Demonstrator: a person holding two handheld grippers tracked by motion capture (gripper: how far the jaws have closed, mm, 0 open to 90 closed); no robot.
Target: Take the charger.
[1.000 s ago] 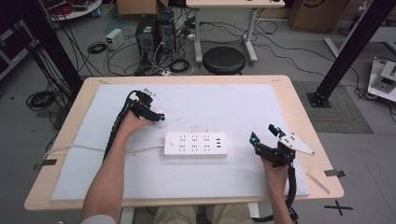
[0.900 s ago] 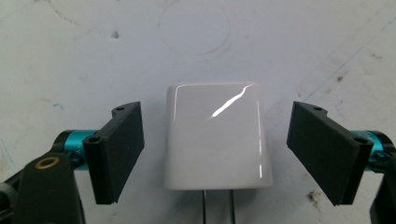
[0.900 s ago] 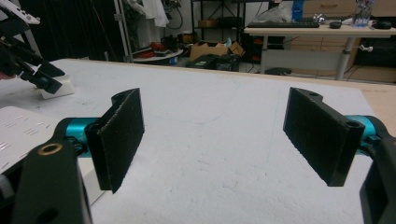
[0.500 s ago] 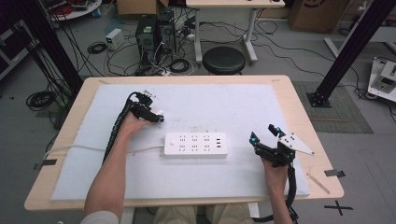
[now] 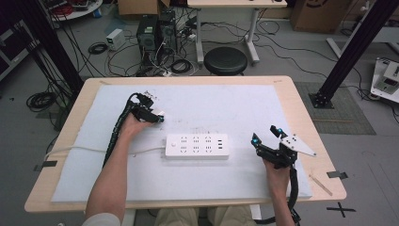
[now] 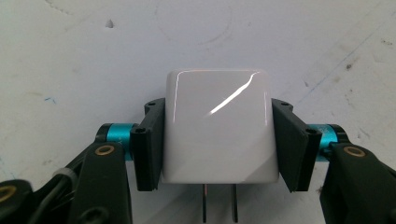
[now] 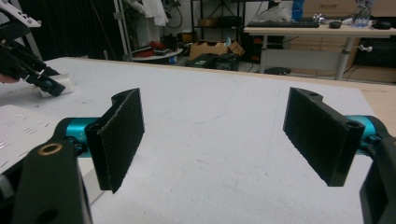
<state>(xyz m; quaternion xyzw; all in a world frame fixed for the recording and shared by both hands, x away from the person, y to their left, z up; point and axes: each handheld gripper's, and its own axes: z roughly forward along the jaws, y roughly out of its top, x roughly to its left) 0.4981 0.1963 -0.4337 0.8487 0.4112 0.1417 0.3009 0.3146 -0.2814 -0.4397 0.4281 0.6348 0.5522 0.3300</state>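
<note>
A white plug-in charger (image 6: 217, 126) lies on the white mat, its two metal prongs (image 6: 219, 205) pointing back toward the camera. My left gripper (image 6: 217, 112) has just been closing, and its black pads now press on both of the charger's sides. In the high view the left gripper (image 5: 158, 118) sits left of centre, just beyond the white power strip (image 5: 197, 146). My right gripper (image 5: 265, 133) rests at the right of the mat, open, with nothing between its pads (image 7: 119, 135). The right gripper view shows the left gripper (image 7: 32, 70) and the charger (image 7: 60, 84) far off.
The power strip's white cable (image 5: 84, 149) runs off to the mat's left edge. The white mat (image 5: 226, 103) covers most of the wooden table (image 5: 310, 122). A stool (image 5: 226, 60), computer cases and cables stand on the floor beyond.
The left gripper's jaws have closed onto the white charger. Neither hand has shifted, and the right gripper stays open.
</note>
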